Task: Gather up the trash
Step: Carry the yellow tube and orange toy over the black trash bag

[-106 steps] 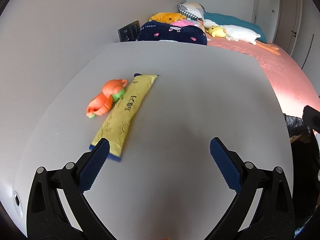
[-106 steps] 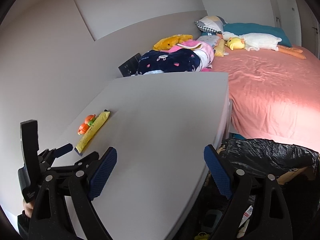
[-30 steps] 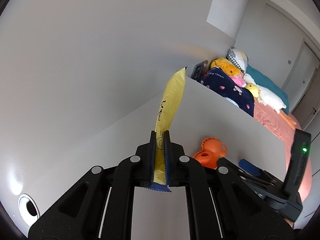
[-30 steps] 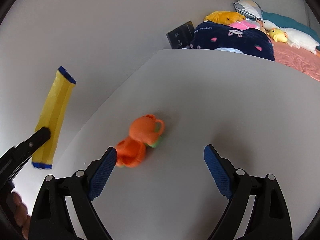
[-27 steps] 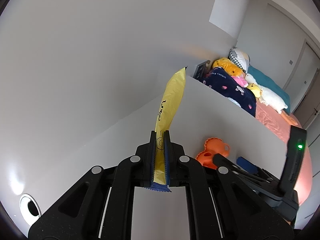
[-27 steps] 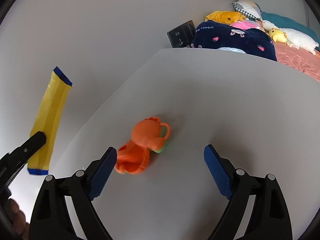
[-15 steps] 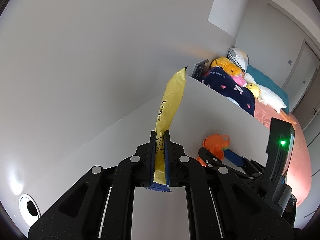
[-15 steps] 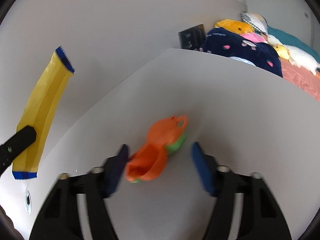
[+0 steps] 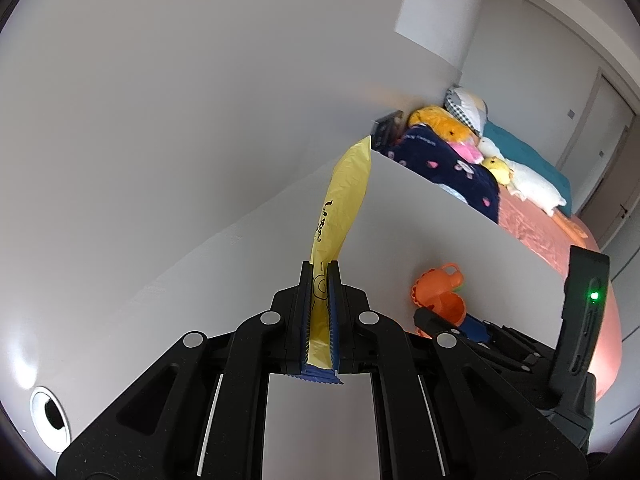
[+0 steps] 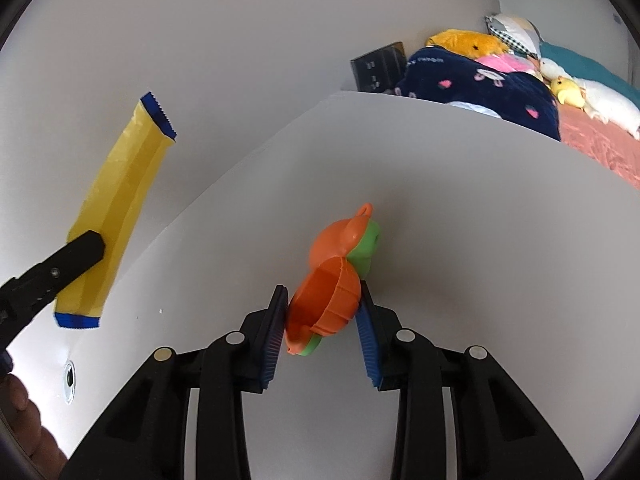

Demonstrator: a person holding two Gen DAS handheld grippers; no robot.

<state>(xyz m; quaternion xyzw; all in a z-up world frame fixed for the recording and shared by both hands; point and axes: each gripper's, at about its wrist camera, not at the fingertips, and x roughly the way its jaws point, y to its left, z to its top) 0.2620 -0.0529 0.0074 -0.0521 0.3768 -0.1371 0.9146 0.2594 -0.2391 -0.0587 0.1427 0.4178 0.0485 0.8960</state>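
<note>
The left claw [image 9: 320, 320] is clamped tight on a yellow wrapper [image 9: 340, 208] with blue serrated ends, gripping it near its lower end so the long body sticks up and forward, off the worktop [image 10: 460, 184]. From the right wrist view that same wrapper [image 10: 116, 204] hangs at about nine o'clock, tilted, with the black tip of the left claw across its lower part and a bit of a hand [image 10: 24, 420] at the seven o'clock edge.

The right claw [image 10: 322, 330] has its jaws closing around an orange plastic toy [image 10: 336, 272] with a green underside, which lies on the white worktop dead centre. The blue pads [image 10: 274, 332] sit on either side of the toy's open orange half; the right pad looks to touch it and the left one is just beside it, though I cannot tell how firmly either presses. In the left wrist view the toy [image 9: 440, 292] shows at about four o'clock, with the right claw's body just beside it.

Beyond the worktop, toward one o'clock, is a bed [image 10: 600, 136] with a pink cover, a dark blue blanket [image 10: 480, 76] and several plush toys [image 10: 468, 44].
</note>
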